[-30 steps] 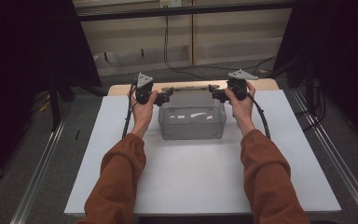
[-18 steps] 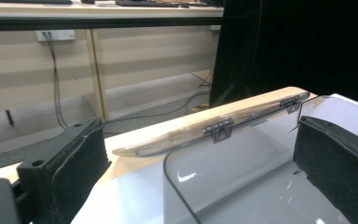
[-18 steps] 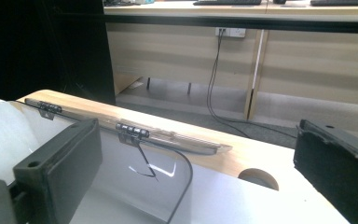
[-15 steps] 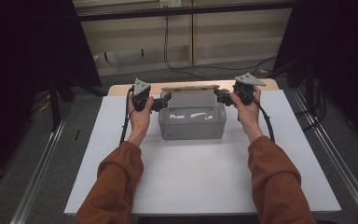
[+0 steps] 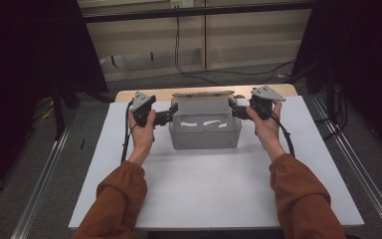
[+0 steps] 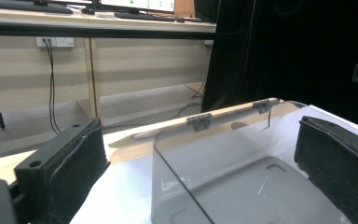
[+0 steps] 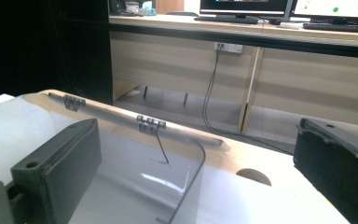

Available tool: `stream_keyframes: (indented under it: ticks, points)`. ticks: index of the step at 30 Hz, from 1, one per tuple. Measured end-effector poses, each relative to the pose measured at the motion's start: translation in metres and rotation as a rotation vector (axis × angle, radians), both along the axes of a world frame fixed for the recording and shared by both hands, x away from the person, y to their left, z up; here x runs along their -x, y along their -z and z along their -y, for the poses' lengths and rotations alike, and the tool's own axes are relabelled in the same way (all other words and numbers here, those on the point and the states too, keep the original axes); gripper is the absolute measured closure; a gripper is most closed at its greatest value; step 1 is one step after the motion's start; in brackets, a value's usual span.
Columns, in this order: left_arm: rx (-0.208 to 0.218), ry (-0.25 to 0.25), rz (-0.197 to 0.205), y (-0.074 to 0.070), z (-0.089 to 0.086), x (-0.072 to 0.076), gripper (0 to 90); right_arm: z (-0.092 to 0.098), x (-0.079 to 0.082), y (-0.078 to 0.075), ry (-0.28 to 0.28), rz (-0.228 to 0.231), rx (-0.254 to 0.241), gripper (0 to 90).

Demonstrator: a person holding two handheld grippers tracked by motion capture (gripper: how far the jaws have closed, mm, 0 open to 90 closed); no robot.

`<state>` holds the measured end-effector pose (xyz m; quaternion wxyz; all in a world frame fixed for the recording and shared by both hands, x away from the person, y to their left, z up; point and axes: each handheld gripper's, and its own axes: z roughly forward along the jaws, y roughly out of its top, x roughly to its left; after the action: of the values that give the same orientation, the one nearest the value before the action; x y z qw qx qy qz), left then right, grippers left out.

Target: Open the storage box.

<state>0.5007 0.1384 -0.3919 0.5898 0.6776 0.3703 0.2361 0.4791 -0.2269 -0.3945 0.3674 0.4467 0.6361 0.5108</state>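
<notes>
A clear plastic box [image 5: 205, 130] stands open-topped at the back middle of the white table top [image 5: 214, 189]. A grey hinge bar [image 5: 204, 93] runs along its back rim. My left gripper [image 5: 171, 112] is at the box's left end and my right gripper [image 5: 233, 108] at its right end. Both are open. In the left gripper view my left gripper [image 6: 200, 177] has its jaws wide apart on either side of the box [image 6: 242, 186] side wall. In the right gripper view my right gripper [image 7: 198, 182] straddles the opposite wall of the box [image 7: 135, 177] the same way.
A wooden strip [image 5: 129, 94] edges the table behind the white top. Beyond it are a wall with hanging cables [image 5: 179, 55] and a desk with monitors [image 7: 247, 7]. Dark curtains stand at both sides, and metal rails [image 5: 45, 179] run along the floor.
Both hands have moved outward and slightly toward me, away from the box's top corners to its ends. The box has stayed put.
</notes>
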Motion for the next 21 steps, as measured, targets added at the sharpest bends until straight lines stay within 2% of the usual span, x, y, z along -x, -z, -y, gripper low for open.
stream_keyframes:
  ticks: [2,4,8,10,11,12,13,14,16,18,21]
  points:
    - [-0.003,-0.001,0.004,0.000,-0.002,0.004,1.8,0.001,0.004,0.001,0.008,-0.001,-0.001,0.0]
    - [-0.027,-0.005,0.015,0.000,-0.006,0.008,1.8,0.002,0.009,0.000,0.004,0.006,-0.008,0.0]
    - [-0.016,0.010,0.009,0.005,-0.009,0.016,1.7,0.003,0.019,0.000,-0.003,0.017,-0.003,0.0]
    - [-0.021,0.003,0.011,0.007,-0.011,0.020,1.6,0.004,0.024,0.000,-0.004,0.023,0.010,0.0]
    - [-0.026,-0.010,0.012,0.007,-0.011,0.023,1.6,0.004,0.027,0.000,-0.002,0.031,0.032,0.0]
    - [-0.025,0.000,0.018,0.008,-0.012,0.025,1.6,0.004,0.030,0.000,-0.001,0.039,0.052,0.0]
    - [-0.013,0.004,0.013,0.008,-0.012,0.027,1.7,0.004,0.032,0.001,-0.005,0.038,0.042,0.0]
    - [-0.019,0.000,0.018,0.008,-0.013,0.029,1.7,0.004,0.035,0.001,-0.011,0.034,0.027,0.0]
    - [-0.009,0.001,0.026,0.007,-0.014,0.035,1.7,0.005,0.040,0.000,-0.012,0.042,0.032,0.0]
    - [-0.009,-0.006,0.040,0.005,-0.016,0.041,2.0,0.006,0.045,0.000,-0.009,0.035,0.006,0.0]
    - [-0.004,0.012,0.039,0.004,-0.017,0.049,2.4,0.007,0.054,0.001,-0.011,0.047,0.026,0.0]
